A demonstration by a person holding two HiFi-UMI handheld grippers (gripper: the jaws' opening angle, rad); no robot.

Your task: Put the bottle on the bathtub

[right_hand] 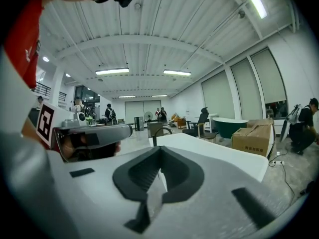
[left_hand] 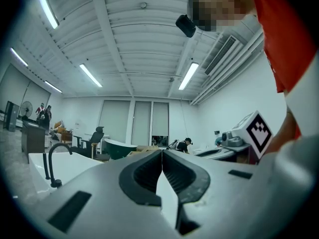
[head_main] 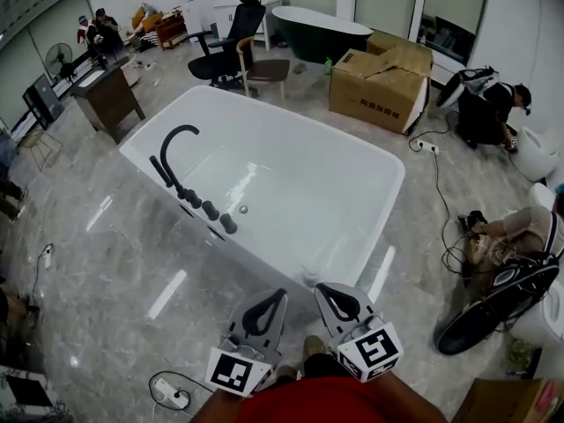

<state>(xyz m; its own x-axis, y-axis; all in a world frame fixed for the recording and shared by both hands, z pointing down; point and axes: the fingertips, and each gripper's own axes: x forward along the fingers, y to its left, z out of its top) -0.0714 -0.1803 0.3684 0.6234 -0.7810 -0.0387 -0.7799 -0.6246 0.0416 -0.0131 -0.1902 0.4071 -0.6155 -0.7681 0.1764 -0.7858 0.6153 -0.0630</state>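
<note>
A white bathtub (head_main: pixel 389 171) stands in the middle of the floor, with a black arched faucet (head_main: pixel 174 139) and knobs on its left rim. I see no bottle for certain. A small green object (head_main: pixel 328 63) on the floor by the cardboard box is too small to identify. My left gripper (head_main: pixel 281 294) and right gripper (head_main: pixel 322 289) are side by side just short of the tub's near corner, both shut and holding nothing. In the left gripper view the jaws (left_hand: pixel 162 151) meet at the tips, with the tub (left_hand: pixel 35 164) at left. The right gripper (right_hand: pixel 159 148) points at the tub (right_hand: pixel 219 151).
A cardboard box (head_main: pixel 381 82), a dark tub (head_main: pixel 322 29), an office chair (head_main: pixel 233 35) and a wooden chair (head_main: pixel 266 67) stand beyond the bathtub. A dark cabinet (head_main: pixel 107 97) is at far left. A person (head_main: pixel 520 232) sits at right among cables. A power strip (head_main: pixel 167 390) lies near my feet.
</note>
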